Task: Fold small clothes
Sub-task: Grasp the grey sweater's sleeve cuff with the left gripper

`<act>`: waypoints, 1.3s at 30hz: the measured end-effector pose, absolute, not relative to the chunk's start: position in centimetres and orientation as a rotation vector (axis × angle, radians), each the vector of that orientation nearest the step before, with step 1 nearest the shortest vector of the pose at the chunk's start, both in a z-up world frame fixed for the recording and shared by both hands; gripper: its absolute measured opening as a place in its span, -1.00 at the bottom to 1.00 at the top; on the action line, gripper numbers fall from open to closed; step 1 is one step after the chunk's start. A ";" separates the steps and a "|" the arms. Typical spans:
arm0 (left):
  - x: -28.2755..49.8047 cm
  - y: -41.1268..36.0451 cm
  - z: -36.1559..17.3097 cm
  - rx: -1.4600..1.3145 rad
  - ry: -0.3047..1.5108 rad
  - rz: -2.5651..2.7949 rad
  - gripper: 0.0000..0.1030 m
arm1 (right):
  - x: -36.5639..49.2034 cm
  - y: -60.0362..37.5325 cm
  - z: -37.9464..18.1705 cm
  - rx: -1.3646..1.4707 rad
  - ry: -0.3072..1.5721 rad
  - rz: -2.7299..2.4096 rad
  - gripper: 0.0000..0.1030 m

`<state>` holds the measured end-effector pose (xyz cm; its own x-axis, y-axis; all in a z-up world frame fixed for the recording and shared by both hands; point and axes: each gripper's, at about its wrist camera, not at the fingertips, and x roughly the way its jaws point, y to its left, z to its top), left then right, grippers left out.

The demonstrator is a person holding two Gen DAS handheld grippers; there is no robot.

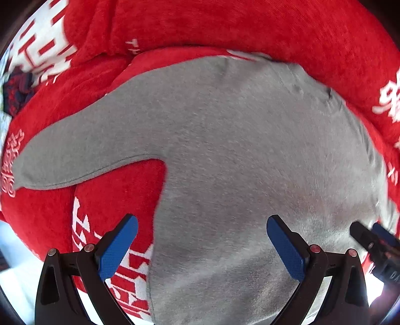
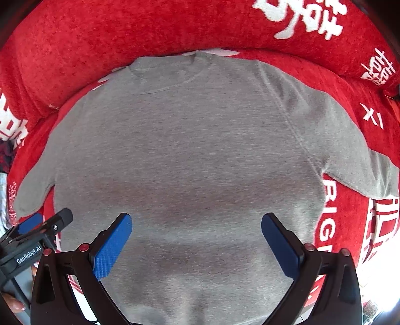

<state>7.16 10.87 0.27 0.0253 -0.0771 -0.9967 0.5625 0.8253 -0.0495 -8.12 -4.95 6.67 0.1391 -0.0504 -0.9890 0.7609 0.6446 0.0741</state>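
Note:
A small grey long-sleeved top [image 2: 190, 150] lies flat on a red cover, collar [image 2: 172, 75] at the far side, sleeves spread left [image 2: 35, 190] and right [image 2: 360, 160]. In the left wrist view the top [image 1: 237, 155] fills the middle, its left sleeve [image 1: 82, 155] reaching left. My left gripper [image 1: 202, 225] is open and empty over the top's lower left edge. My right gripper [image 2: 197, 222] is open and empty over the lower middle of the body. Each gripper shows at the edge of the other's view: the right one [image 1: 375, 240], the left one [image 2: 42, 225].
The red plush cover [image 2: 100, 37] with white characters lies under the top. A raised red cushion [image 1: 225, 22] runs along the far side. A dark patterned cloth [image 1: 17, 92] lies at the far left. Bright floor [image 1: 15, 262] shows beyond the near edge.

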 end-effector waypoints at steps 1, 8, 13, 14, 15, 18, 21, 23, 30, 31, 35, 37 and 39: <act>7.8 11.7 0.3 0.375 1.473 -0.513 1.00 | -7.8 -4.6 6.7 0.674 1.310 -0.640 1.00; 14.1 21.6 -0.6 0.110 1.443 -0.411 1.00 | -3.5 -0.1 7.0 0.582 1.328 -0.498 1.00; 17.5 28.0 -3.1 -0.137 1.435 -0.392 1.00 | -0.7 3.2 6.4 0.545 1.360 -0.410 1.00; 18.1 29.0 -4.1 -0.211 1.452 -0.403 1.00 | -0.4 3.8 6.2 0.543 1.367 -0.396 1.00; 18.8 29.7 -5.2 -0.286 1.473 -0.418 1.00 | 0.1 4.4 6.0 0.537 1.375 -0.384 1.00; 19.8 30.0 -7.4 -0.433 1.496 -0.447 1.00 | 1.1 5.9 5.5 0.525 1.389 -0.352 1.00; 21.0 29.9 -7.6 -0.493 1.441 -0.435 1.00 | 1.6 7.6 5.4 0.514 1.395 -0.326 1.00; 21.9 30.1 -7.1 -0.500 1.387 -0.410 1.00 | 1.8 8.4 5.3 0.510 1.400 -0.317 1.00; 25.0 31.8 -5.7 -0.407 1.309 -0.257 -0.37 | 1.9 10.3 5.1 0.514 1.435 -0.303 1.00; 25.2 31.9 -5.6 -0.374 1.300 -0.240 -0.73 | 2.0 10.5 5.0 0.511 1.438 -0.303 1.00; 25.0 32.4 -4.4 -0.314 1.251 -0.271 -0.82 | 2.1 10.9 5.1 0.503 1.431 -0.305 1.00; 24.7 31.5 -3.0 -0.251 1.196 -0.301 -0.82 | 1.8 10.8 5.5 0.516 1.416 -0.311 1.00; 24.0 30.1 -0.4 -0.180 1.125 -0.364 -0.82 | 1.3 10.5 5.9 0.531 1.398 -0.322 1.00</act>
